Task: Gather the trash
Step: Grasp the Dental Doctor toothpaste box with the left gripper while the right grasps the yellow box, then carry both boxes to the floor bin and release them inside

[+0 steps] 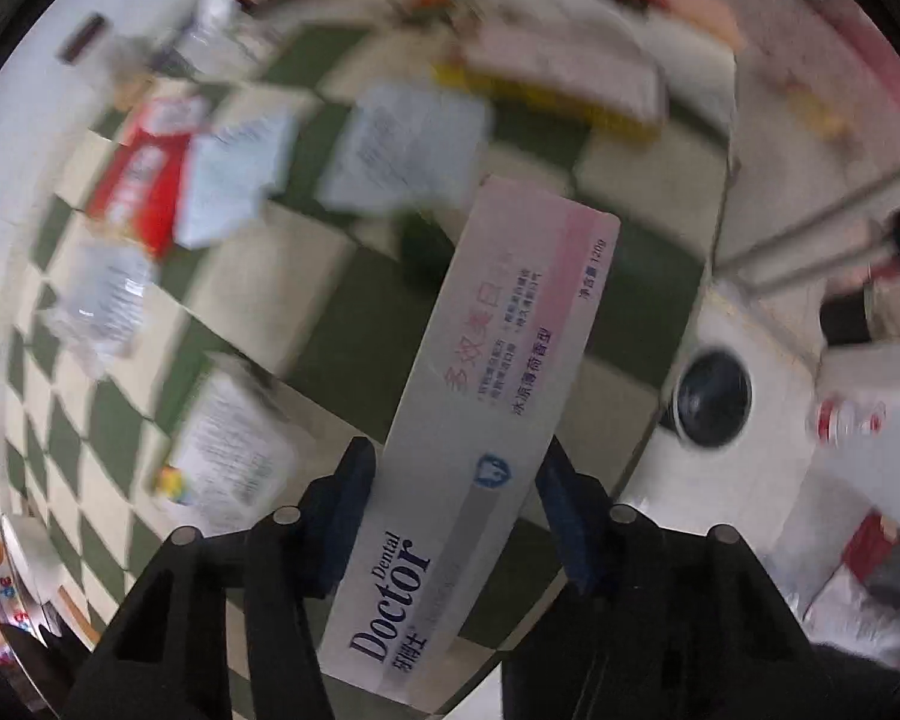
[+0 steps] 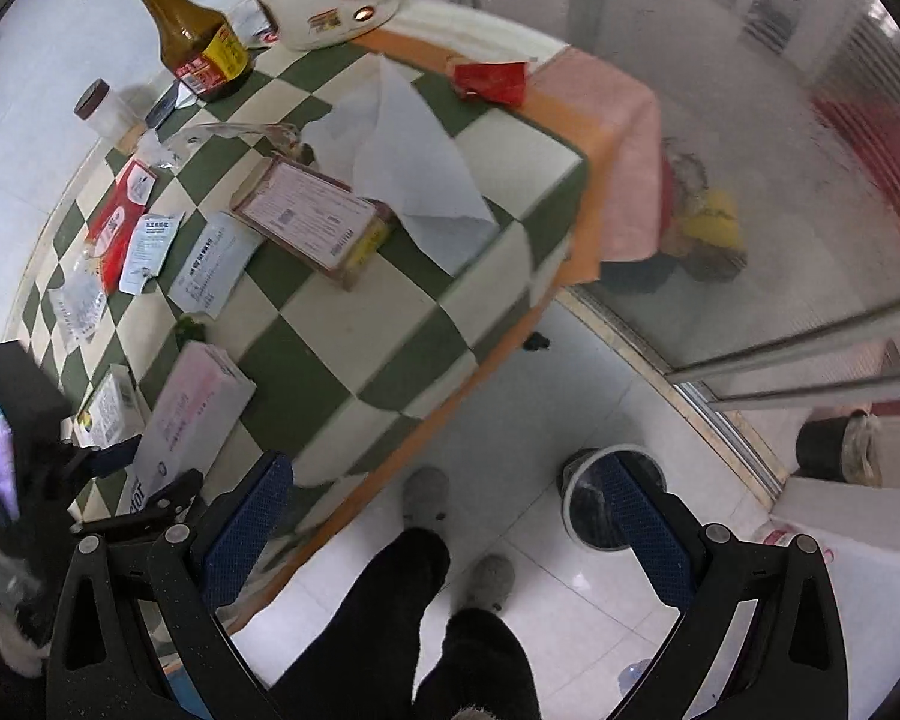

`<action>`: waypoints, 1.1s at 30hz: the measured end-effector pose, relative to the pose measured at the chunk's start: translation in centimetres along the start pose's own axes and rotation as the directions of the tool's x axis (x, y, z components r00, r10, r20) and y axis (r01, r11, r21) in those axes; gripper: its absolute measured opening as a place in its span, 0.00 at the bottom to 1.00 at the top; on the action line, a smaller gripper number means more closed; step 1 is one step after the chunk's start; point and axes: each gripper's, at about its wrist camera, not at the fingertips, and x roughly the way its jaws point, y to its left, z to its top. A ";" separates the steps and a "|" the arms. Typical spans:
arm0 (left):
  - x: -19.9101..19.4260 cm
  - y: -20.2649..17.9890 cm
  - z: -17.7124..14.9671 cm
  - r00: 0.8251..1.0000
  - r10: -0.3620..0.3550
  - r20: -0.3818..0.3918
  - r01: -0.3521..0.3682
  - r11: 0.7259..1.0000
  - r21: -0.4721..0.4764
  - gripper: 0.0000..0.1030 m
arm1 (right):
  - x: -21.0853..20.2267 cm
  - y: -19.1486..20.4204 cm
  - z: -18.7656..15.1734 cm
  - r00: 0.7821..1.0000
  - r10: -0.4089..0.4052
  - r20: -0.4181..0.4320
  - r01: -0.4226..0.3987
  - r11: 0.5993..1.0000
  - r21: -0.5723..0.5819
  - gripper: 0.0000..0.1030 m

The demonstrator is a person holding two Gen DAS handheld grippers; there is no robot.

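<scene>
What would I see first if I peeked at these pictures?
Probably the long white and pink toothpaste box, gripped in the left tongs above the green and white checkered table. That table is littered with packets and papers, with a brown sauce bottle standing at its far end. The right tongs hang open over the floor, near a round bin.
</scene>
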 end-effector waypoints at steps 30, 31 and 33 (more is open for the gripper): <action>4.6 11.4 4.0 0.987 -0.155 -0.037 0.131 0.921 -0.368 0.49 | 10.7 10.4 12.9 0.962 -0.141 -0.236 0.054 0.937 -0.344 0.88; 4.5 11.4 3.6 0.987 -0.154 -0.034 0.131 0.920 -0.368 0.49 | 10.4 10.4 12.7 0.960 -0.113 -0.256 0.021 0.941 -0.337 0.89; 4.5 11.6 2.9 0.988 -0.153 -0.027 0.132 0.919 -0.371 0.49 | 9.4 9.9 12.6 0.941 0.067 -0.332 -0.155 0.957 -0.246 0.84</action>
